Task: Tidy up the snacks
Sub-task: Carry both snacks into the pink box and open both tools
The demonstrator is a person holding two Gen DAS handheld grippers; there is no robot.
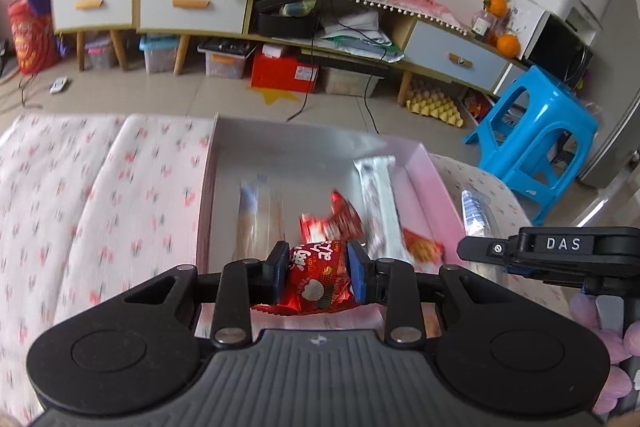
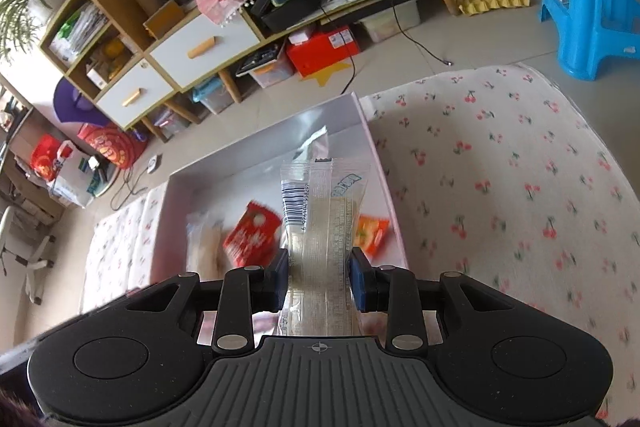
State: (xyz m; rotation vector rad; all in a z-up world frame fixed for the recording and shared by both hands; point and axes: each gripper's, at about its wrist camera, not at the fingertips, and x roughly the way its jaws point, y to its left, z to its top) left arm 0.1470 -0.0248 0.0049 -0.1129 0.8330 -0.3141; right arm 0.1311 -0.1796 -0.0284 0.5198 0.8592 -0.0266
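My left gripper [image 1: 319, 275] is shut on a red snack packet [image 1: 318, 281], held over the near edge of a pink-walled open box [image 1: 436, 183]. Inside the box lie a second red packet [image 1: 334, 219], a white wrapped bar [image 1: 380, 203], a clear cracker pack [image 1: 256, 215] and an orange packet [image 1: 422, 247]. My right gripper [image 2: 319, 277] is shut on a long clear cracker pack [image 2: 320, 227] with a barcode, above the same box [image 2: 384, 179]. In the right wrist view the box holds a red packet [image 2: 252, 233], an orange packet [image 2: 372, 233] and a pale cracker pack [image 2: 204, 243]. The right gripper's body [image 1: 560, 247] shows at the right of the left wrist view.
The box rests on a cherry-print cloth [image 2: 500, 167] over a table. Beyond the table's far edge stand a low cabinet [image 1: 192, 3] with drawers, a blue plastic stool [image 1: 536, 143], a red carton [image 1: 284, 71] and storage bins on the tiled floor.
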